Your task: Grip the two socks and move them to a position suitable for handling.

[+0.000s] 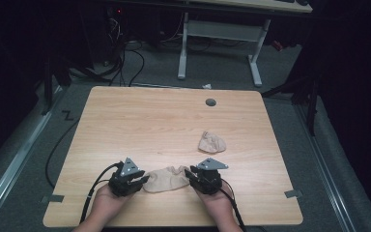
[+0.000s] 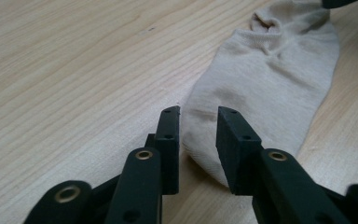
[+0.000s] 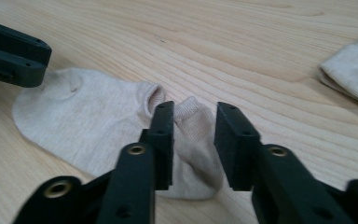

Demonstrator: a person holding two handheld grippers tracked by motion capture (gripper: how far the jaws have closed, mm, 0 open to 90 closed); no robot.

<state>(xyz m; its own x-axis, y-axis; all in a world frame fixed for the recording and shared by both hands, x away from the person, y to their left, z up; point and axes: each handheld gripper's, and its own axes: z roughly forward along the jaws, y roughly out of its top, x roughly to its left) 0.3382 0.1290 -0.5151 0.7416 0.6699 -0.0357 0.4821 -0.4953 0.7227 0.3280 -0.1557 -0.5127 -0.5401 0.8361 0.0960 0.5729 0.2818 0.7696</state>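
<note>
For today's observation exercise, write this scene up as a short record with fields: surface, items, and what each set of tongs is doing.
surface: wooden table
flat sock: lies between both tongs, near the table's front edge
second sock: bunched, farther back to the right, untouched
left tongs: open, jaws astride the flat sock's toe end
right tongs: open, jaws astride its cuff end

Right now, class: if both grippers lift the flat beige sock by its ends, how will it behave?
The sock lies thin and creased, so it will probably sag in the middle. It looks light. Its knit should grip the left gripper and right gripper without slipping.
</note>
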